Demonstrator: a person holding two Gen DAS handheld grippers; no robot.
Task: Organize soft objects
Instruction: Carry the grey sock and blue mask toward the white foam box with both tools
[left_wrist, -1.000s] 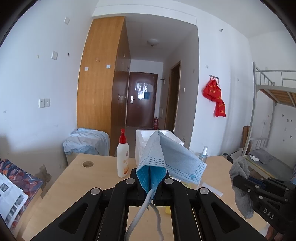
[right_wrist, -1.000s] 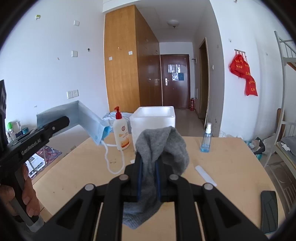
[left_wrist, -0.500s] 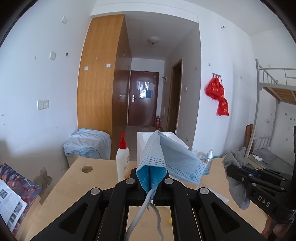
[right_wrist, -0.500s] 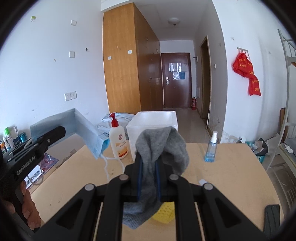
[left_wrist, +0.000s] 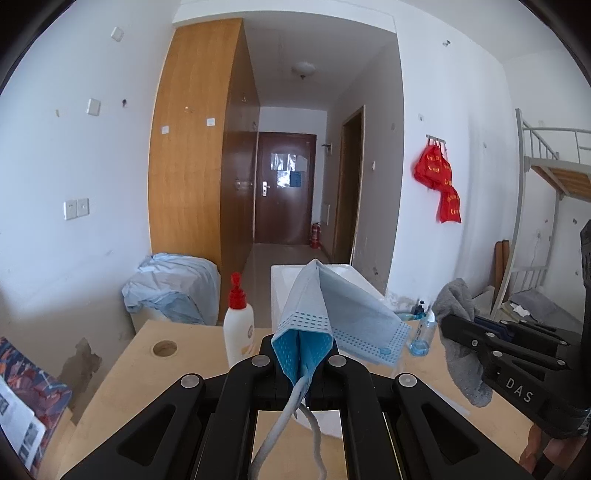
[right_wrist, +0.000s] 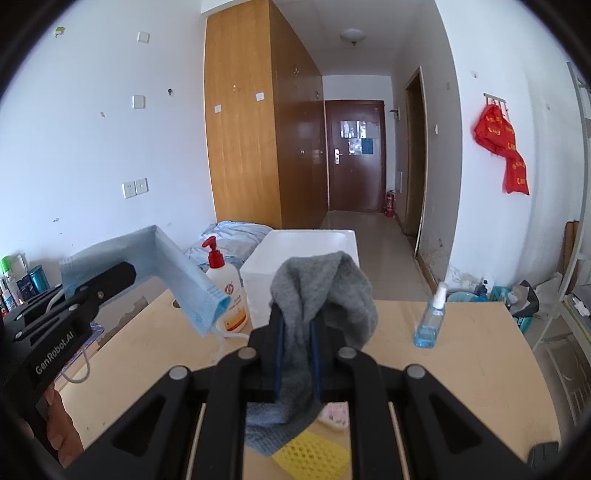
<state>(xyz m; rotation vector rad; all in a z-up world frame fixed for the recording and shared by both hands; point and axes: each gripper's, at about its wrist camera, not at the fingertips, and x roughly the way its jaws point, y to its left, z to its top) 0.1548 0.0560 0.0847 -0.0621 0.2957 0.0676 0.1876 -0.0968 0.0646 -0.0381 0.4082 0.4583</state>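
My left gripper is shut on a blue face mask, held above the wooden table; its ear loops hang down. The mask also shows at the left of the right wrist view. My right gripper is shut on a grey sock, also above the table; the sock shows in the left wrist view at the right. A white foam box stands at the table's far side, ahead of both grippers. A yellow sponge and a small pink item lie on the table under the right gripper.
A lotion pump bottle with a red cap stands left of the box. A blue spray bottle stands to the right. The table has a round cable hole at its far left. A bunk bed frame is on the right.
Both grippers have drawn back and risen a little from the table, still holding the mask and the sock. The sponge and pink item have come into the right wrist view.
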